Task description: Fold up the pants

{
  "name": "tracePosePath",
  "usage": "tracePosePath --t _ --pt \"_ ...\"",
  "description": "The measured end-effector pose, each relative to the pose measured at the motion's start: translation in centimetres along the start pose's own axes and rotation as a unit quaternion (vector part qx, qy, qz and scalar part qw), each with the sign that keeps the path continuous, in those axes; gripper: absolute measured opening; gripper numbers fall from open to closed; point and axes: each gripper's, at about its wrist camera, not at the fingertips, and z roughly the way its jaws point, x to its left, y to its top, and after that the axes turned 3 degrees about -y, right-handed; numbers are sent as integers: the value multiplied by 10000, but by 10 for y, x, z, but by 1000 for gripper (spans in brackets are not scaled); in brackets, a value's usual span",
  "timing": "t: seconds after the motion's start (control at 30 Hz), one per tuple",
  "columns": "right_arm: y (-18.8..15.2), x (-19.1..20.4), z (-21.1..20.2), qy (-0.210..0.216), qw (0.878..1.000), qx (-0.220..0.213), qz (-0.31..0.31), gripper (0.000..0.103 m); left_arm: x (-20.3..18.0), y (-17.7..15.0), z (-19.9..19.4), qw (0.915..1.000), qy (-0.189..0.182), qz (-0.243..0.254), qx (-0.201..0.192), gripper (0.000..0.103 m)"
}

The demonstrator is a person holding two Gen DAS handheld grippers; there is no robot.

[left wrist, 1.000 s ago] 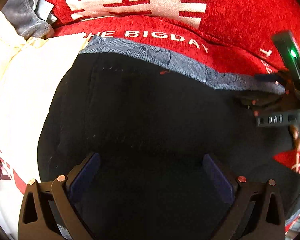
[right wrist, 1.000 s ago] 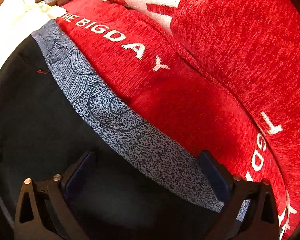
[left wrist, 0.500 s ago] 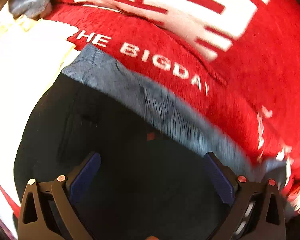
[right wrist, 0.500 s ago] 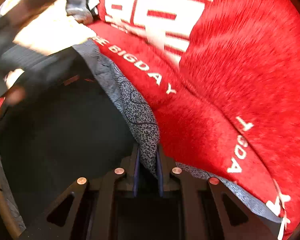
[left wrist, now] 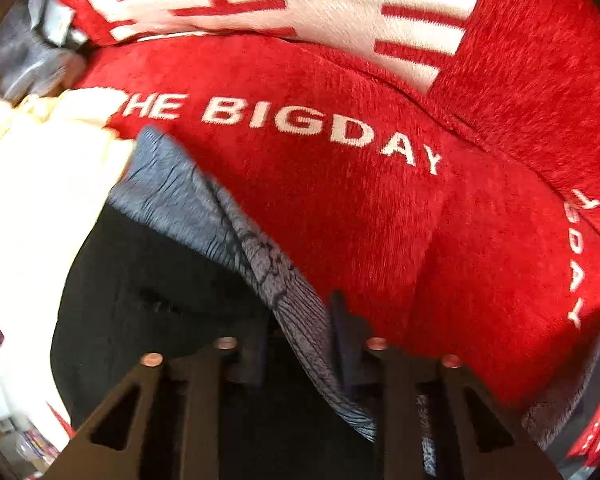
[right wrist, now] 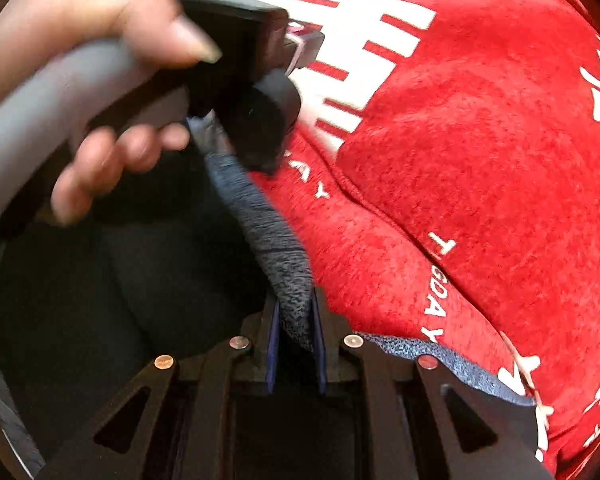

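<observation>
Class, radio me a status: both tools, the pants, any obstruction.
Left tool shut on waistband. Right tool closing on waistband. Pants unfolded. Nothing blocking.

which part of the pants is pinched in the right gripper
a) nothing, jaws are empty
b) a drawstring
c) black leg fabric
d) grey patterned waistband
d: in the right wrist view the grey patterned waistband is clamped between the pads of the right gripper, beside the red blanket.

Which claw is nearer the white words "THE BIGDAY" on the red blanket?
Left. The left claw, shut on the pants' grey waistband, sits just below the words "THE BIGDAY". The right claw pinches the same waistband farther along, past the final letters.
</observation>
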Motion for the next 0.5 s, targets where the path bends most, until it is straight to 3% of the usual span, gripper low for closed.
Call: tracePosePath --t 0.13,0.27,0.37,0.5 --pt "-7 -2 -34 -43 9995 -192 263 9 22 -32 -47 9969 -442 -111 -634 20" --pt "-24 6 -75 -140 9983 -337 444 2 52 -85 -97 9871 -1058 -148 -1190 20" --pt "-40 19 -100 -162 9980 -378 473 2 86 -129 -104 9790 -1610 -210 -1230 20" --pt "-65 43 -110 -61 9987 -91 505 2 115 -182 -91 9747 -1970 -299 -1014 20"
